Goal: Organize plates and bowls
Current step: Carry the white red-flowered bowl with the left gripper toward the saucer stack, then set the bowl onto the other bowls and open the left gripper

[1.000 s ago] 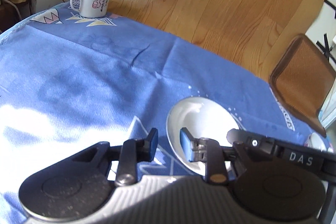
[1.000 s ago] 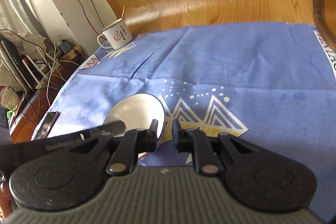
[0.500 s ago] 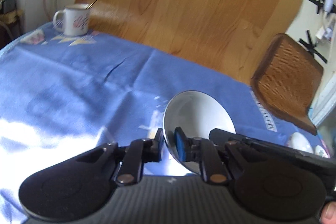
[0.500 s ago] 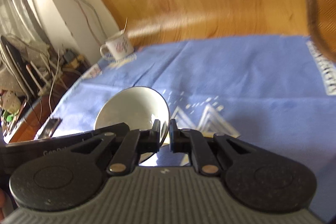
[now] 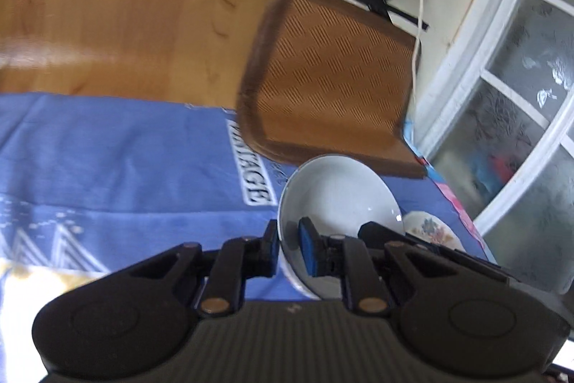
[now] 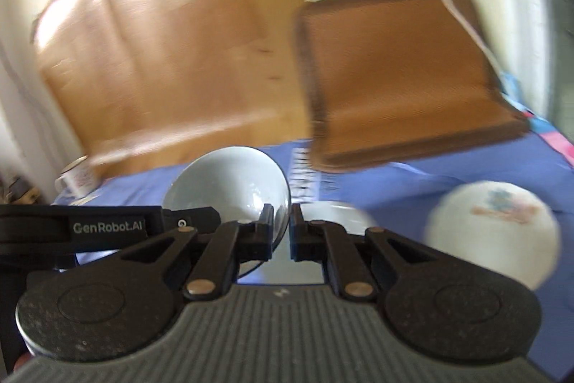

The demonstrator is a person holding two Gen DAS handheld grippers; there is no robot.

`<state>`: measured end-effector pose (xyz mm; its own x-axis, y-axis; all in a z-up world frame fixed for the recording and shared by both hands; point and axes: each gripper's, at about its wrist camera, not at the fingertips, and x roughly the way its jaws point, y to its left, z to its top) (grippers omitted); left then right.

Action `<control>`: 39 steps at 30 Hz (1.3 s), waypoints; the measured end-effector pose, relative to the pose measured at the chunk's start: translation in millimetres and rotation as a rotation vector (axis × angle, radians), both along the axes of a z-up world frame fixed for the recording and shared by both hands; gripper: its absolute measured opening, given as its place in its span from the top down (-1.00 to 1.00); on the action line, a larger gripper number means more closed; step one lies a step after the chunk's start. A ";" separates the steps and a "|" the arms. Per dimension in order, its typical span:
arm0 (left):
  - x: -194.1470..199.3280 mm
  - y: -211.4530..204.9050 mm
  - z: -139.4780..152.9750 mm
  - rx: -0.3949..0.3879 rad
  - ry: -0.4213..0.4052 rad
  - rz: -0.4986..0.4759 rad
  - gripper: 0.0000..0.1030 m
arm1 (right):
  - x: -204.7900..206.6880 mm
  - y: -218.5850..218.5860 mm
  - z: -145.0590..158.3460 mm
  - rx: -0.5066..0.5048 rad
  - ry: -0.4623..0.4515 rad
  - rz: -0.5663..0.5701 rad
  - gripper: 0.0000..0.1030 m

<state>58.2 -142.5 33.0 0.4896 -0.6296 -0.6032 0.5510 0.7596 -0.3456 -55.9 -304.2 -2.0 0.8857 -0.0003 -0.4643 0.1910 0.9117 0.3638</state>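
Note:
A plain white bowl [image 5: 337, 192] is held tilted above the blue tablecloth [image 5: 107, 160]. My left gripper [image 5: 287, 248] is shut on its near rim, one finger inside and one outside. My right gripper [image 6: 281, 232] is shut on the opposite rim of the same bowl [image 6: 229, 178]. A floral plate [image 6: 495, 225] lies on the cloth at the right, and also shows in the left wrist view [image 5: 430, 230]. Another white dish [image 6: 337, 214] lies just beyond my right fingers, partly hidden.
A brown woven tray [image 5: 330, 78] leans at the far table edge against the wall. A white mug [image 6: 79, 182] stands at the far left. A white-framed glass door [image 5: 509, 96] stands at the right. Wood panelling [image 5: 125, 6] backs the table.
Both grippers lifted the white bowl off the cloth and carried it rightward toward the tray and floral plate. The mug has slid out of the left wrist view.

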 end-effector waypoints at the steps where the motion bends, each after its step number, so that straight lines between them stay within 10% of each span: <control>1: 0.8 -7.9 -4.5 0.008 0.013 -0.009 0.74 | -0.4 -6.0 -3.6 0.006 0.009 -0.011 0.79; 39: -25.7 34.5 -7.8 0.138 -0.123 0.114 0.52 | -31.8 13.0 -5.0 0.043 -0.109 -0.124 0.65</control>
